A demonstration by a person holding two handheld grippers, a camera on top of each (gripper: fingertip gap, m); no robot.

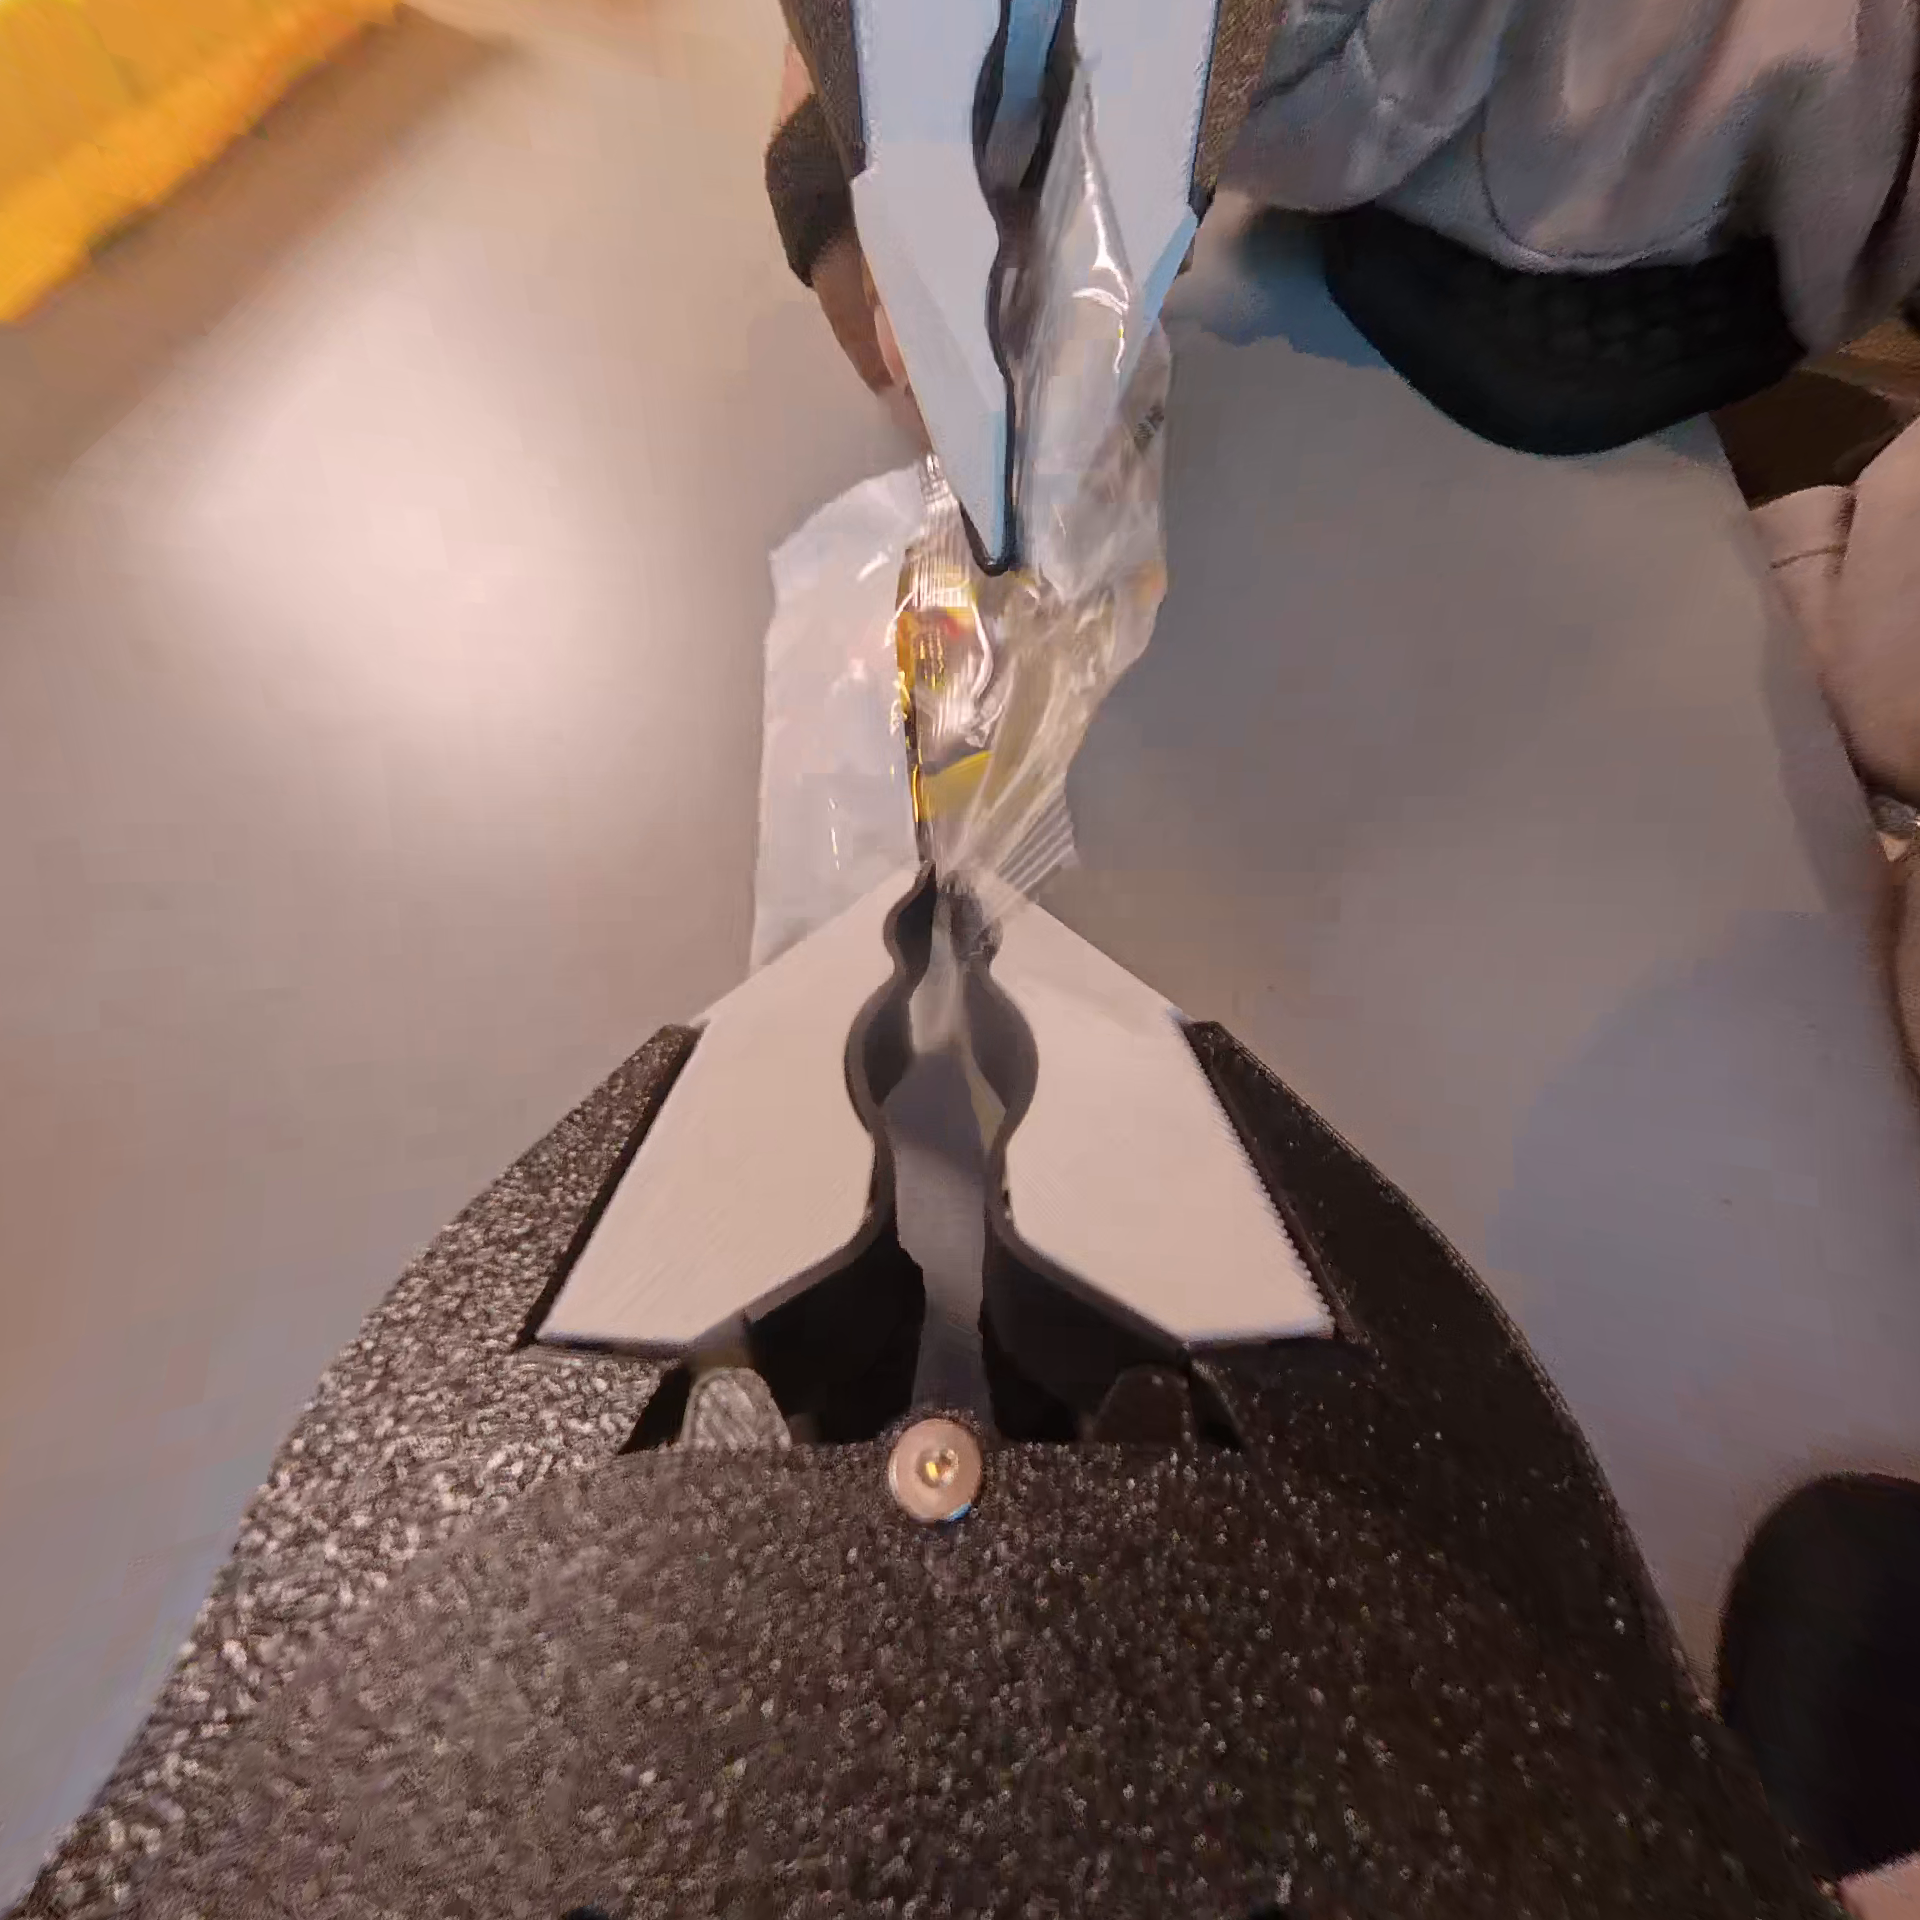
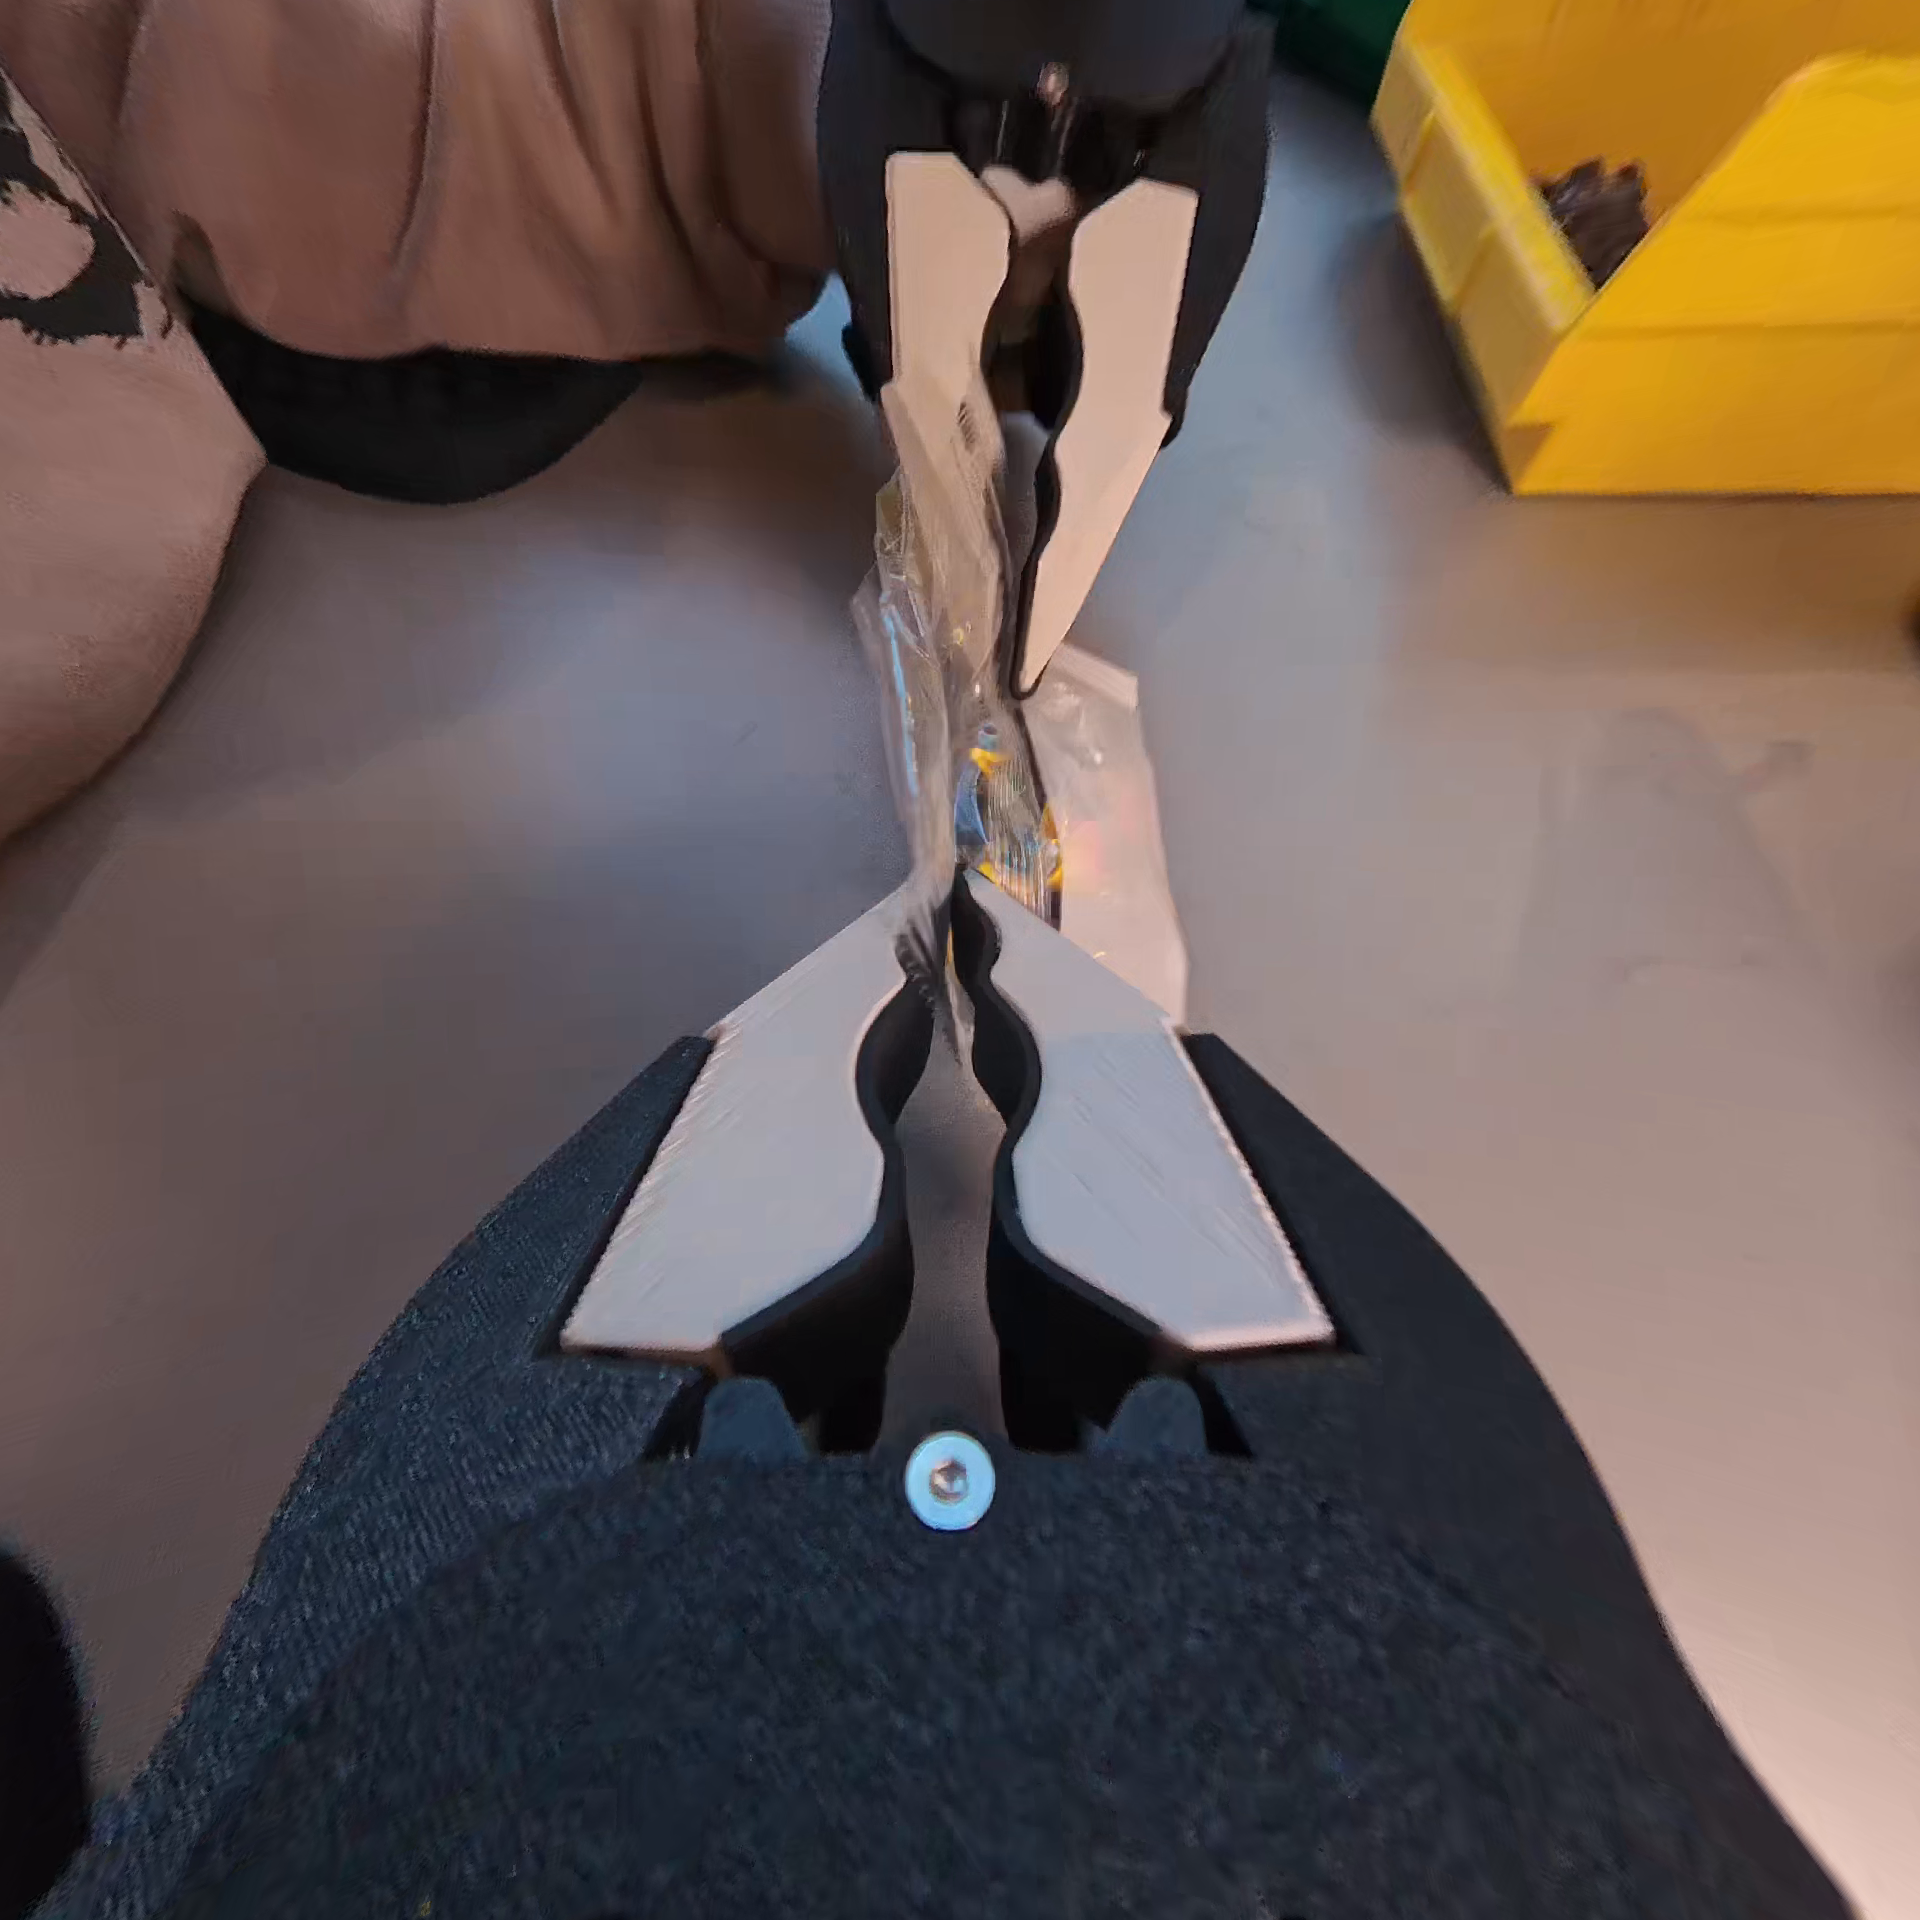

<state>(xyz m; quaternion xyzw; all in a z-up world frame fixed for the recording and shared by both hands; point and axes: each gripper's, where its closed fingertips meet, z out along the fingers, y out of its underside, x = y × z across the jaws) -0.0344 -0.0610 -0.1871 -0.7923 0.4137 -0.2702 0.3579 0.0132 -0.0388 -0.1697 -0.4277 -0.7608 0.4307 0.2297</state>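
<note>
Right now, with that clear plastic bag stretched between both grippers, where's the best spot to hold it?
Grip the clear plastic bag by its flat end edges, coming in end-on from opposite sides, as the left gripper and right gripper do. The yellow contents bulge mid-bag; the film there would likely slip.

Clear bag (image 1: 997,665) contents blurred, unidentifiable; yellow bin (image 2: 1704,260) cut off at edge.

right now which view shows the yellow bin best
The right wrist view: the yellow bin sits at upper right on the table, open, with dark small parts inside. The left wrist view shows only a blurred yellow patch in its upper left corner.
</note>
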